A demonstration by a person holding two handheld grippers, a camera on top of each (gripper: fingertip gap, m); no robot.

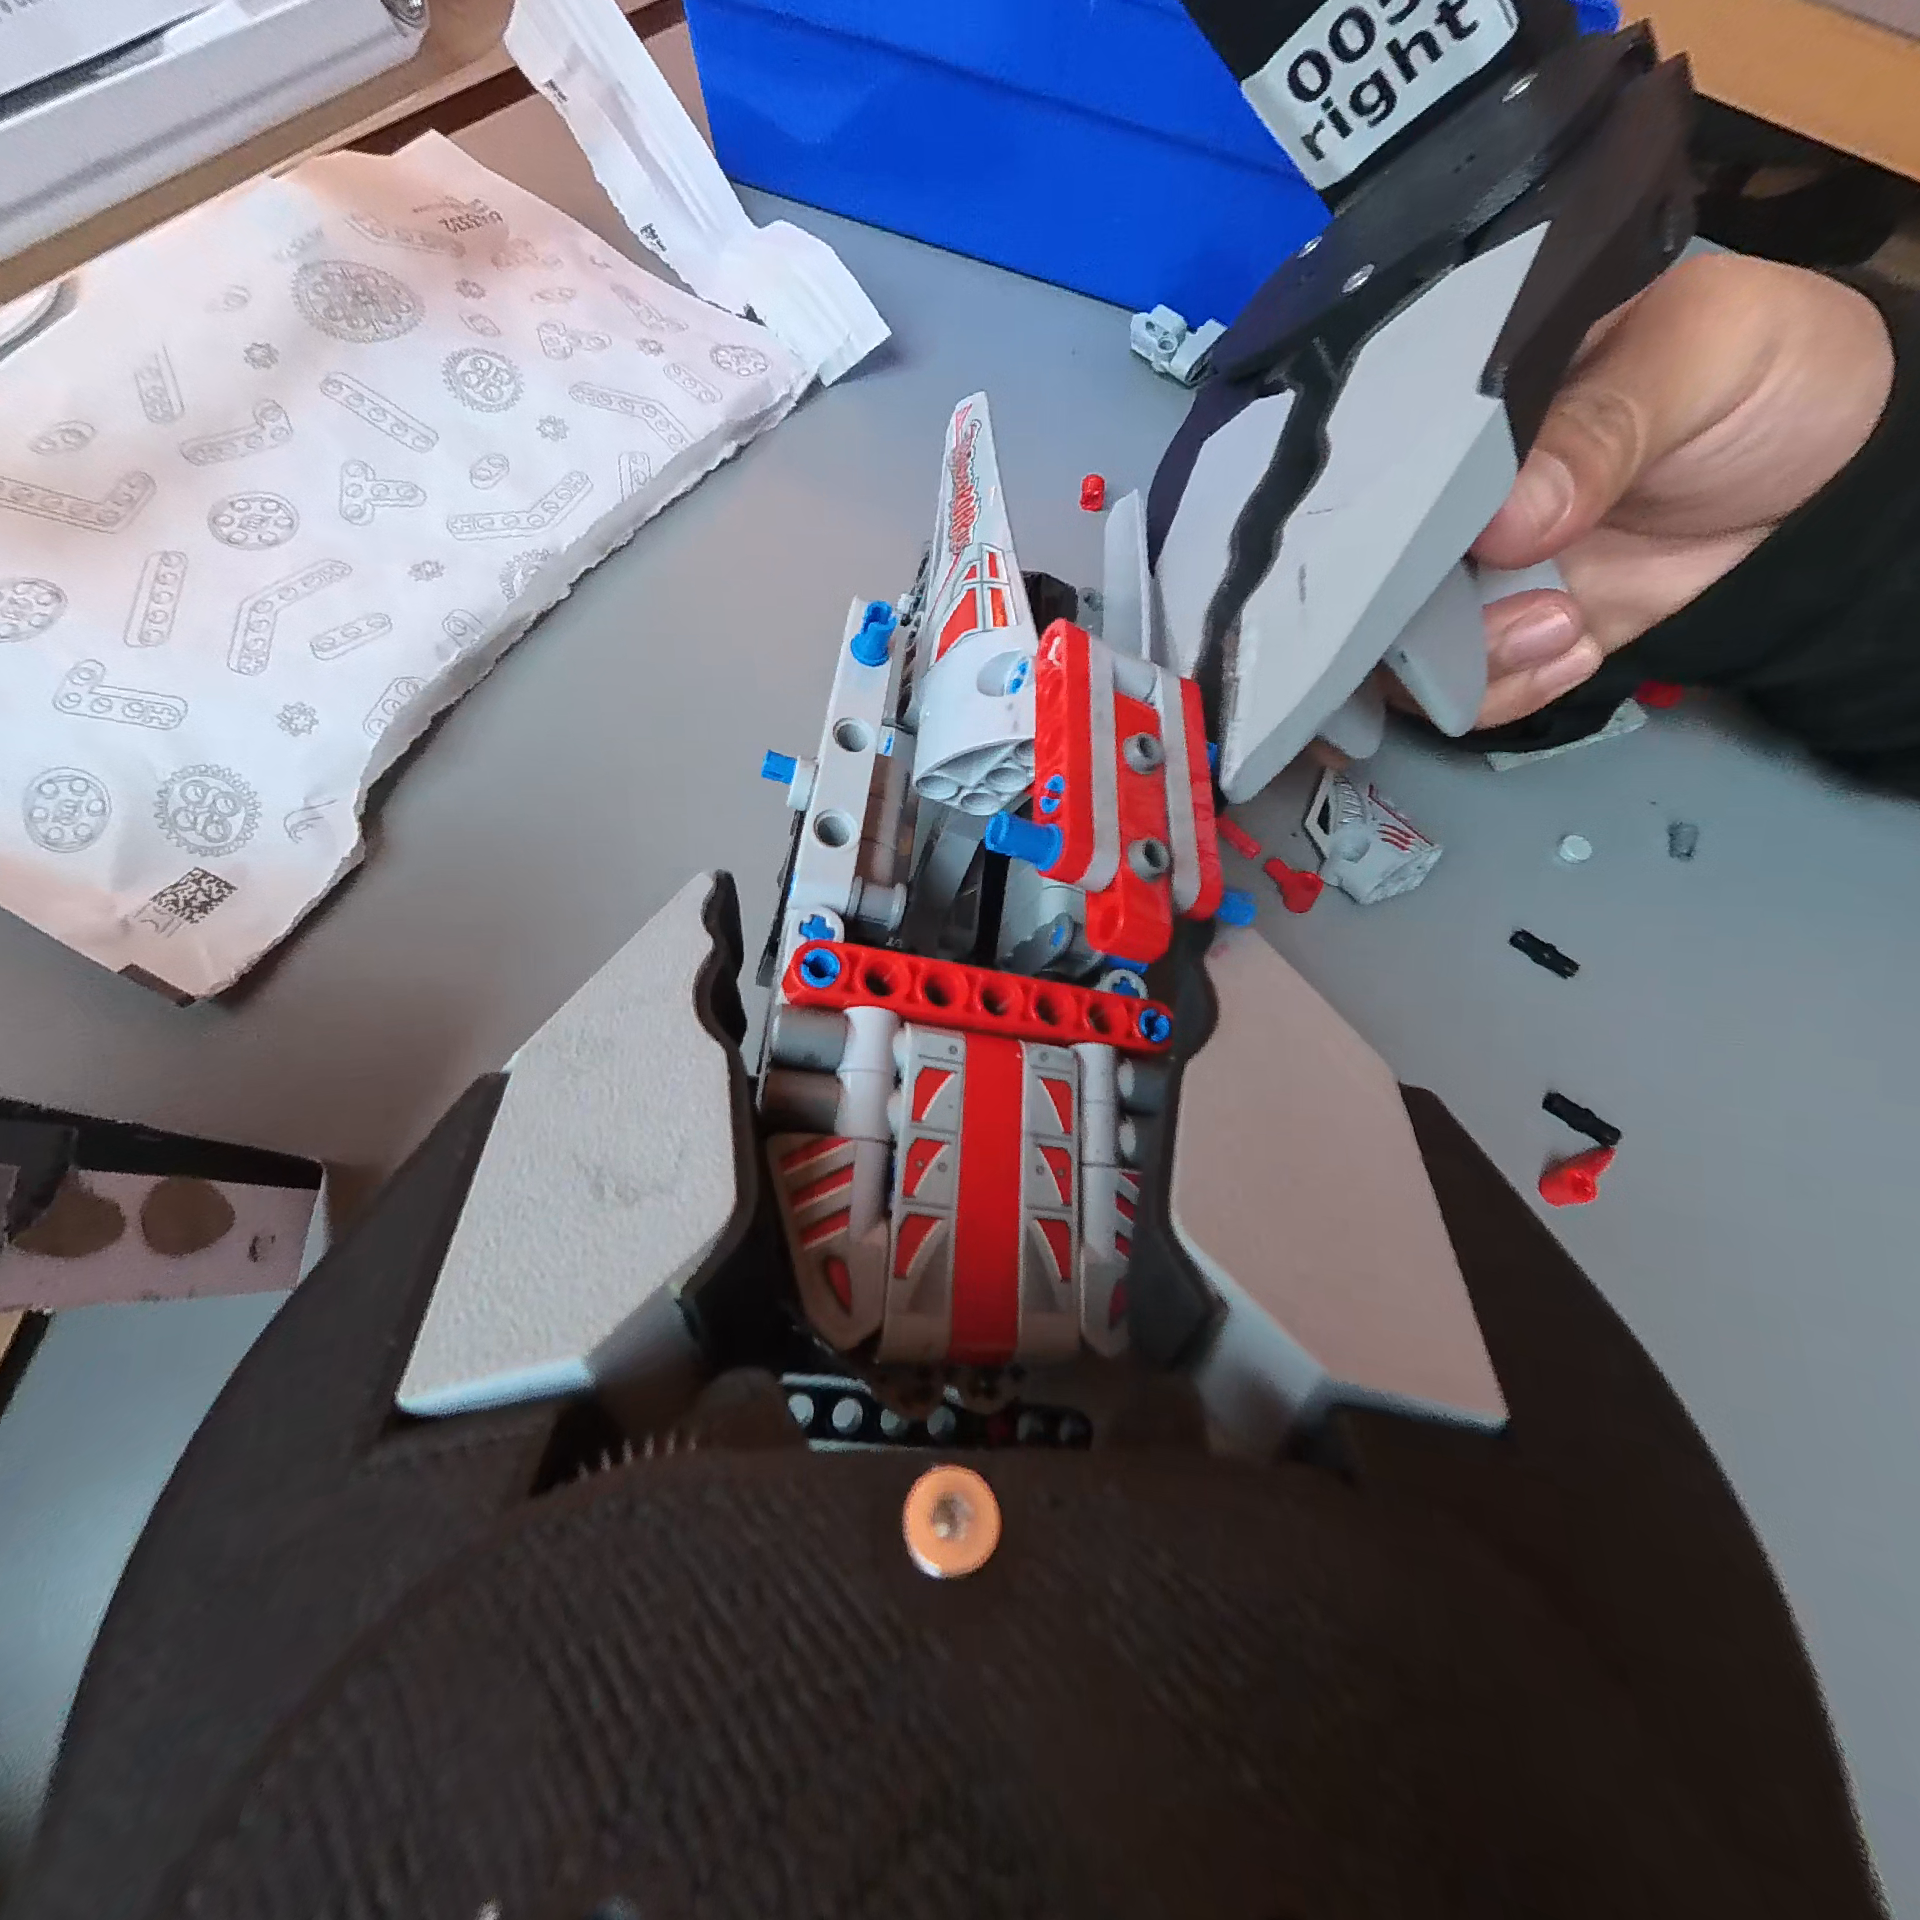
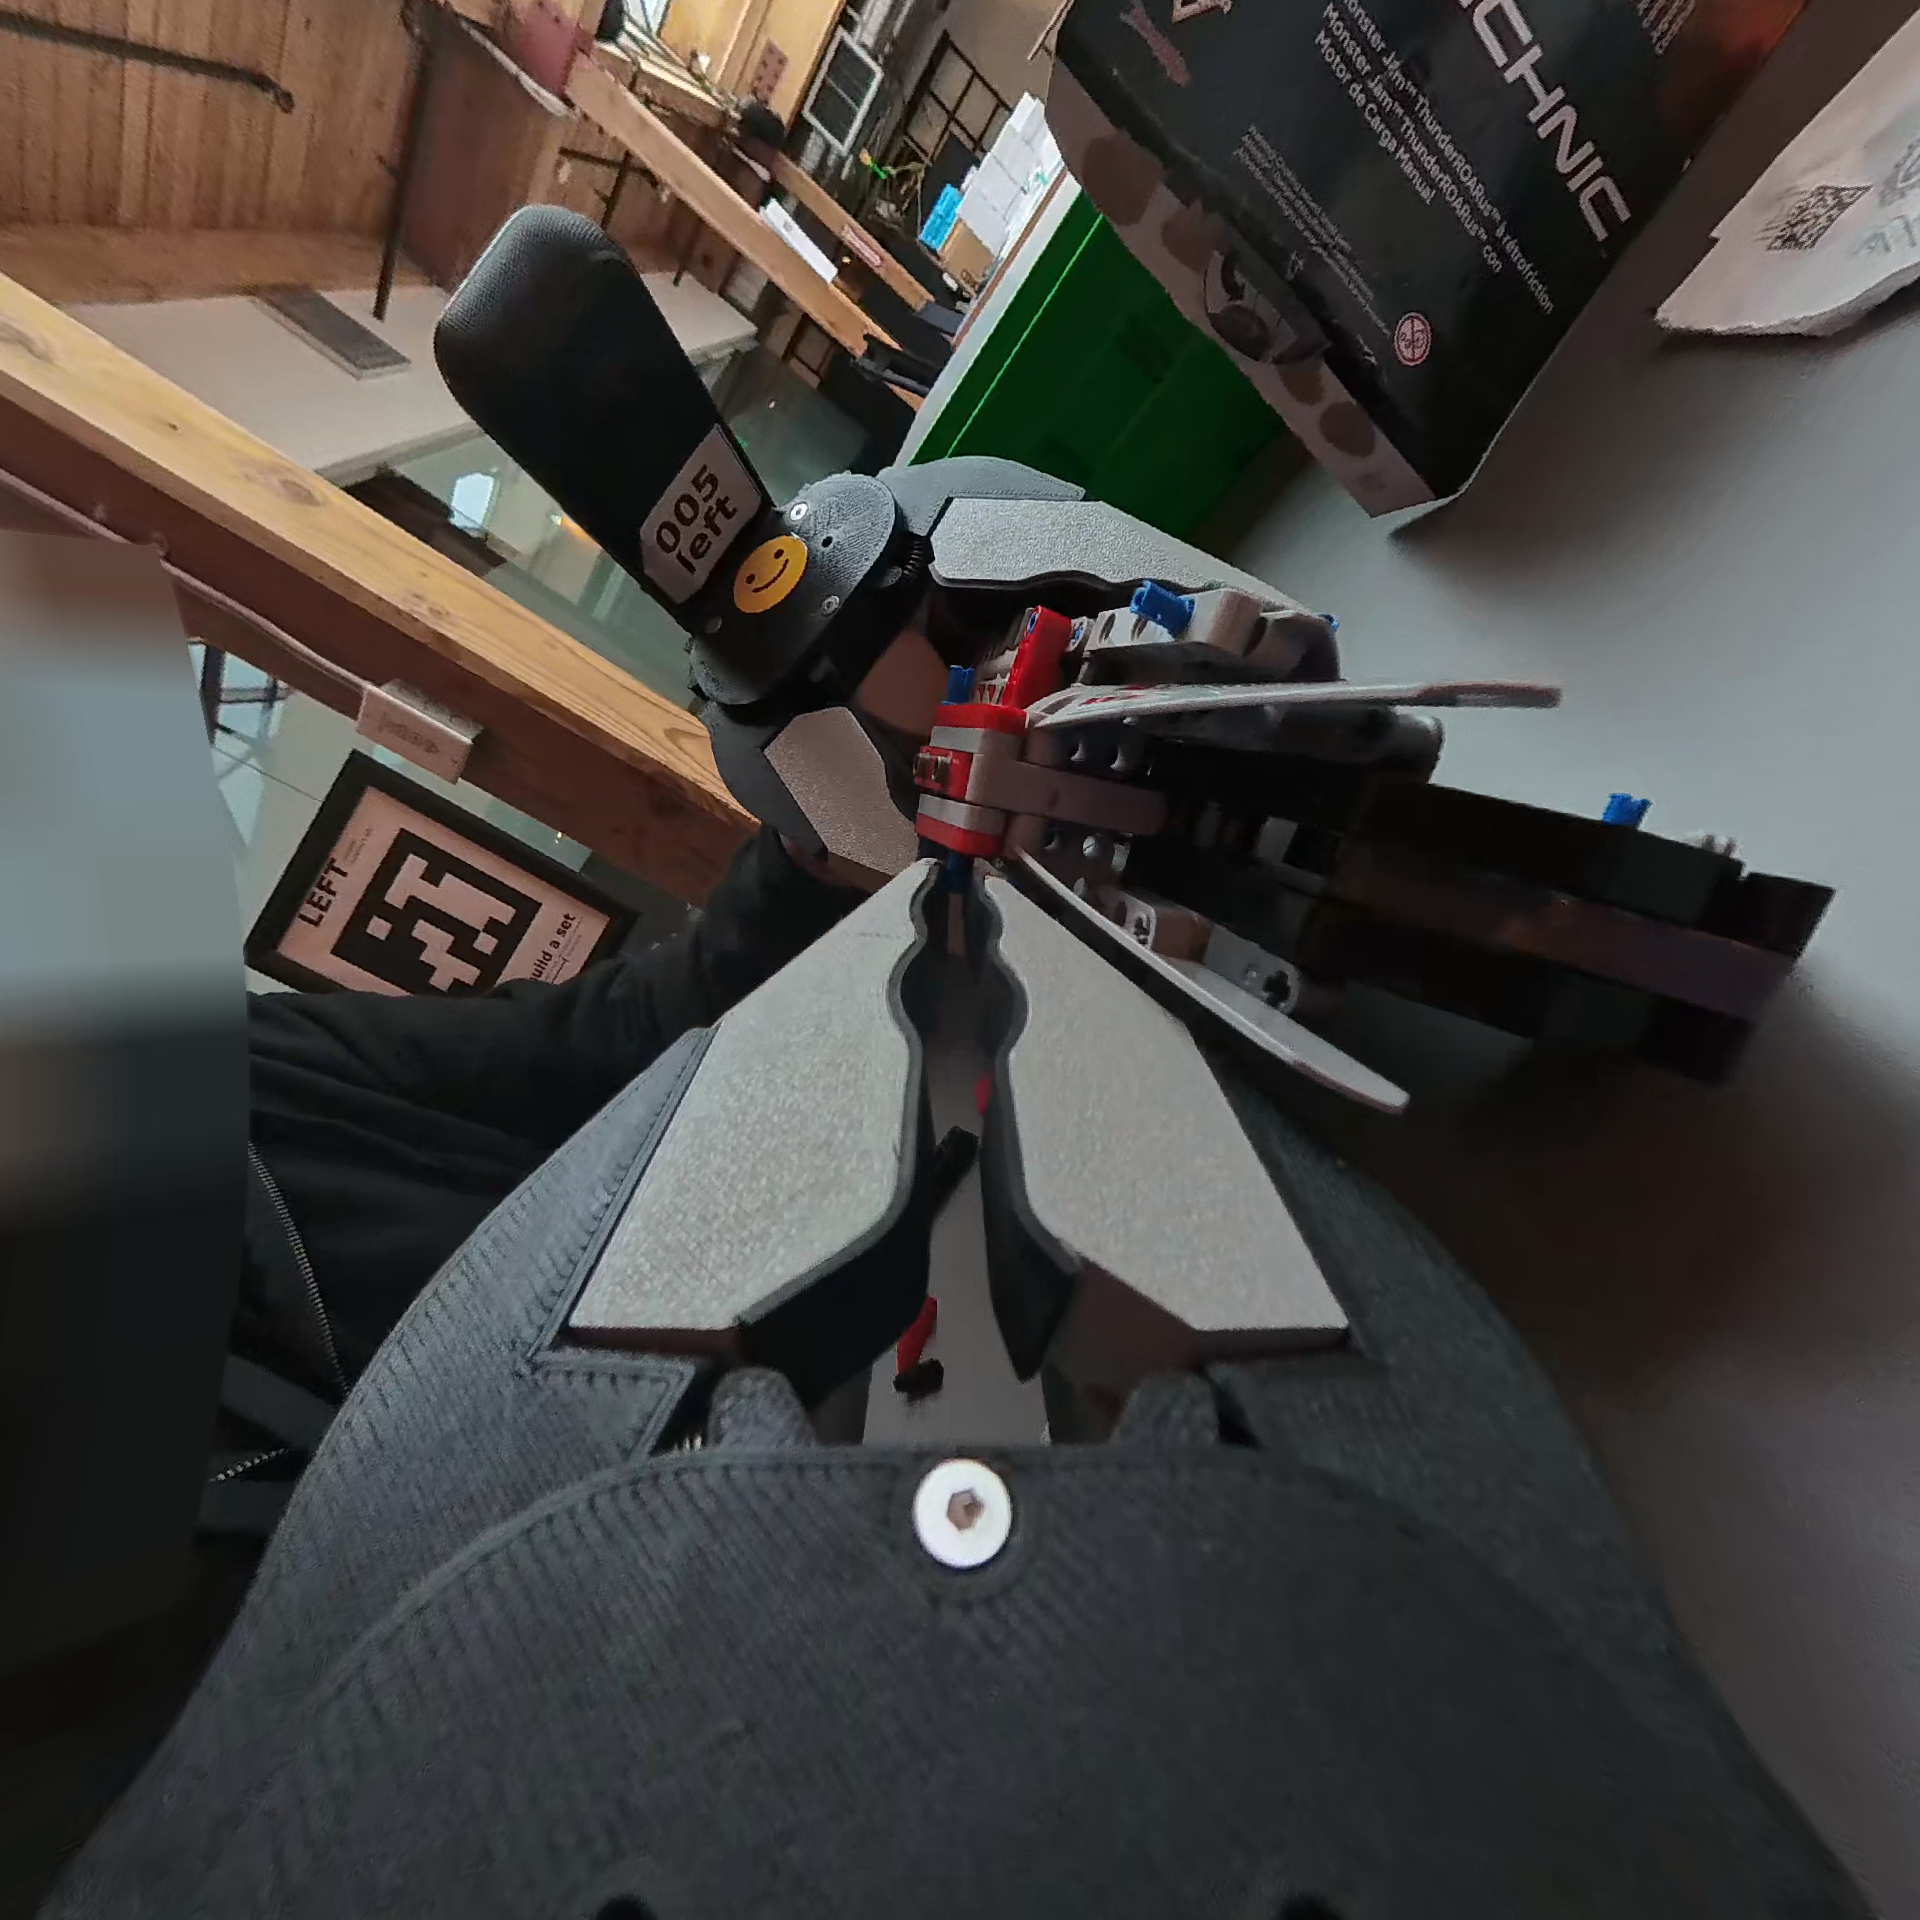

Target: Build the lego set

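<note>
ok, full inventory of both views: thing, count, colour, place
Lego model: one, red, grey and white, table centre.
Paper bag: one, white, printed, left.
Blue bin: one, far edge.
Loose pins: several, red and black, right of model.
Set box: one, black, behind model.
Table: one, grey.
Left gripper: shut on Lego model.
Right gripper: tips nearly together at model's red side panel; cannot tell if it grips anything.
Hand: one, holding right gripper.
</note>
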